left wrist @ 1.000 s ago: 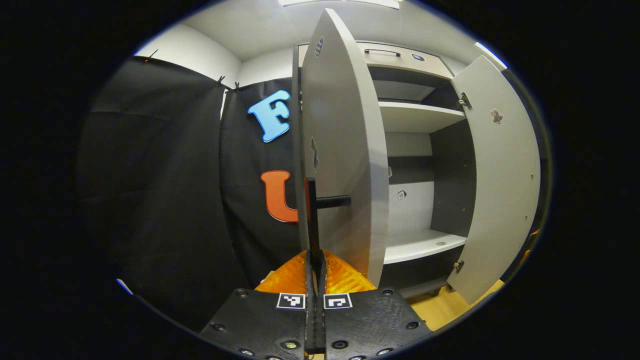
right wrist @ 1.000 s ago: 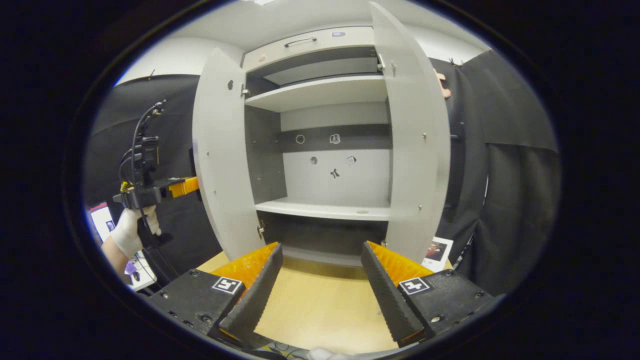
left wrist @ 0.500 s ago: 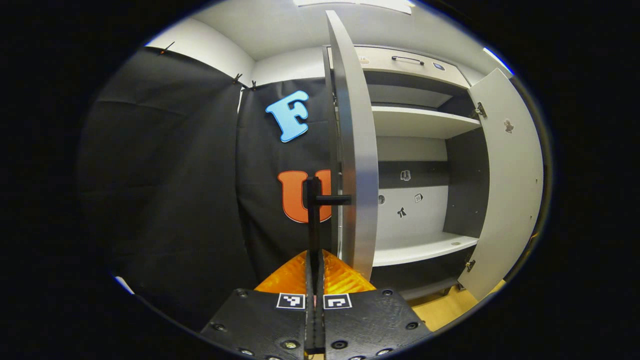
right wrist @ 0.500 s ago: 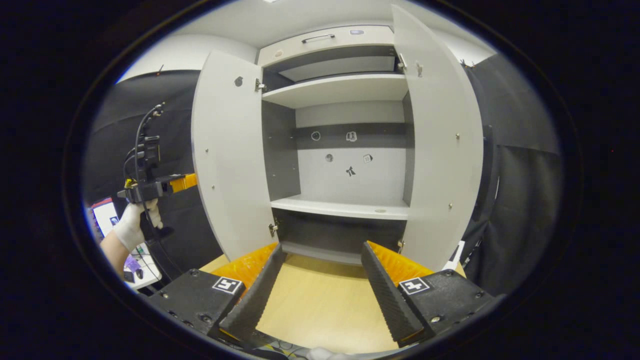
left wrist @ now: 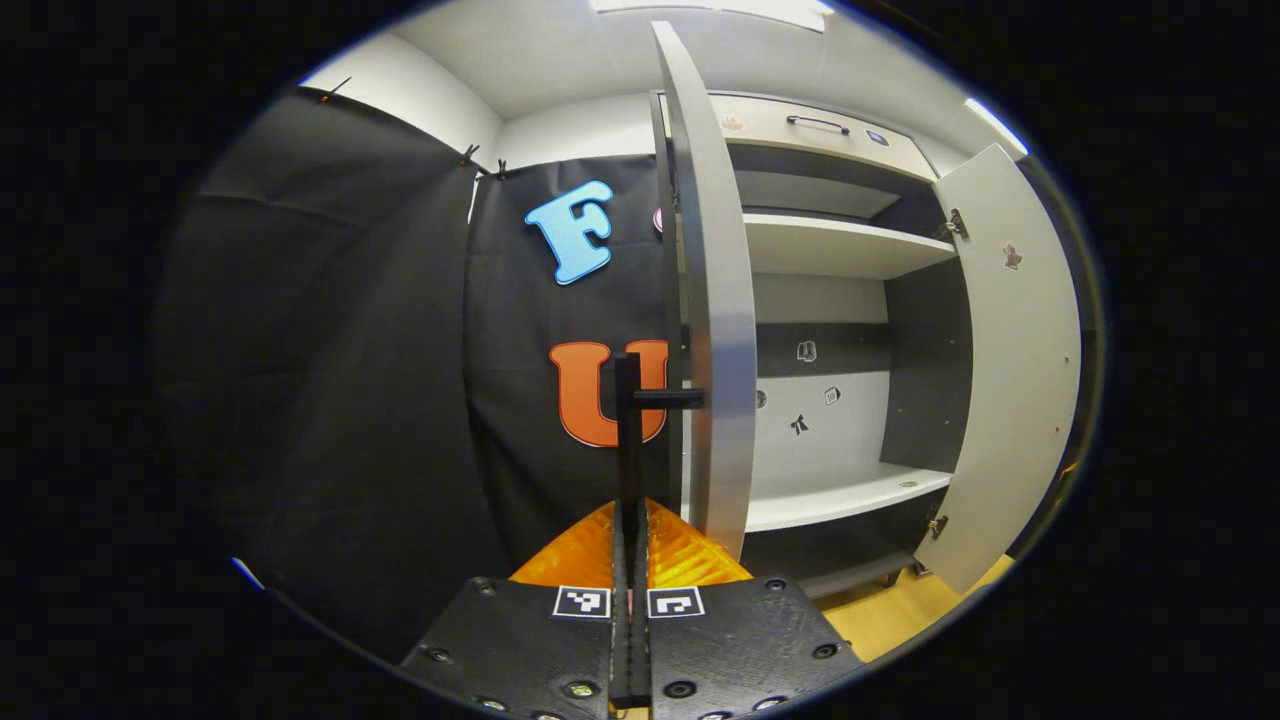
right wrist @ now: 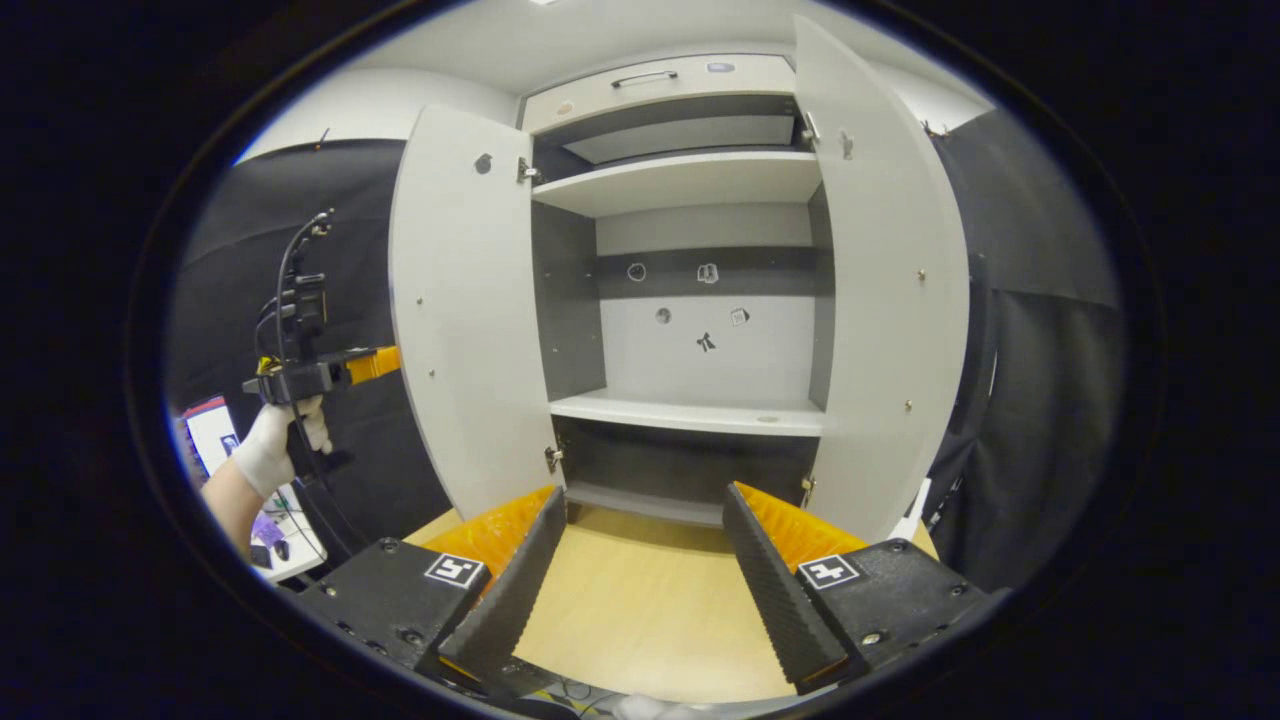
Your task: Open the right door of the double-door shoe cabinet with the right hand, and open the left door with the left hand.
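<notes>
The grey shoe cabinet (right wrist: pixel 690 410) stands with both doors swung wide. In the left gripper view the left door (left wrist: pixel 715 300) is nearly edge-on, and its black bar handle (left wrist: pixel 627 420) runs down between my fingers. My left gripper (left wrist: pixel 631 510) is shut on that handle. The right door (left wrist: pixel 1010 370) hangs open at the far side. In the right gripper view the left door (right wrist: pixel 460 320) and right door (right wrist: pixel 885 300) frame the bare shelves. My right gripper (right wrist: pixel 642 495) is open, holding nothing, well back from the cabinet. The left gripper (right wrist: pixel 365 365) shows behind the left door, held by a gloved hand (right wrist: pixel 268 450).
A closed drawer (right wrist: pixel 650 80) with a bar handle tops the cabinet. Small stickers dot the back panel (right wrist: pixel 700 340). A light wooden surface (right wrist: pixel 640 610) lies below the right gripper. Black cloth hangs on both sides of the cabinet.
The left door has swung farther out with my left gripper on its handle, then nearly stopped. The right gripper stays open; its view has shifted a little to the right.
</notes>
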A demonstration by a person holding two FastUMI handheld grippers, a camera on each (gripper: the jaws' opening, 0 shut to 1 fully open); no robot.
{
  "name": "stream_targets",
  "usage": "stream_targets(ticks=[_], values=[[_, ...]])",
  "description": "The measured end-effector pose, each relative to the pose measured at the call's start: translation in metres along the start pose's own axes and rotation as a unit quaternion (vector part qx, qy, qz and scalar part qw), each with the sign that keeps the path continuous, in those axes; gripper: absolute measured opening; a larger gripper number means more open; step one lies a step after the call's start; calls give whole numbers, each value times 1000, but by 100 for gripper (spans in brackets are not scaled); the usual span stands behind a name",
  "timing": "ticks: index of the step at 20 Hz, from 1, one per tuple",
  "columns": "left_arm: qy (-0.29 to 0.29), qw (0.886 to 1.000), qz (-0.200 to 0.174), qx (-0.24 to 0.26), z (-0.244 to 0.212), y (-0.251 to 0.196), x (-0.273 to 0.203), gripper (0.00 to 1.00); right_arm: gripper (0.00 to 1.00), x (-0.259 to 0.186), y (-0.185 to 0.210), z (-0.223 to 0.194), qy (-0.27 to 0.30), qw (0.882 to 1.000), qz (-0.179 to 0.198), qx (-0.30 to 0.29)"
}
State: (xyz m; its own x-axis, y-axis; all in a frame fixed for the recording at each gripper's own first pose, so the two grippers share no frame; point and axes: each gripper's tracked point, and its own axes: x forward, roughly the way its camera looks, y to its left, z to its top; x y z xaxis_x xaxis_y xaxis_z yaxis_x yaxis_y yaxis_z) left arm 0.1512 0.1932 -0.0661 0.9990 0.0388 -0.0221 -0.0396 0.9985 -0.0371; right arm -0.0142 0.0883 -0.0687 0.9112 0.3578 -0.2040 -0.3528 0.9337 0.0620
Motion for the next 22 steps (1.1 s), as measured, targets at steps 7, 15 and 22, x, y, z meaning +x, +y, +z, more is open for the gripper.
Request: stream_targets(ticks=[7,15,22], values=[[-8,1000,22,21,2,12,-18,17,99,-2,6,0,2,1000,2,-4],[23,997,66,30,-39,37,-71,95,99,5,14,0,4,1000,4,-15],[40,997,60,-5,-34,18,-88,96,99,6,11,17,-12,1000,-13,-19]])
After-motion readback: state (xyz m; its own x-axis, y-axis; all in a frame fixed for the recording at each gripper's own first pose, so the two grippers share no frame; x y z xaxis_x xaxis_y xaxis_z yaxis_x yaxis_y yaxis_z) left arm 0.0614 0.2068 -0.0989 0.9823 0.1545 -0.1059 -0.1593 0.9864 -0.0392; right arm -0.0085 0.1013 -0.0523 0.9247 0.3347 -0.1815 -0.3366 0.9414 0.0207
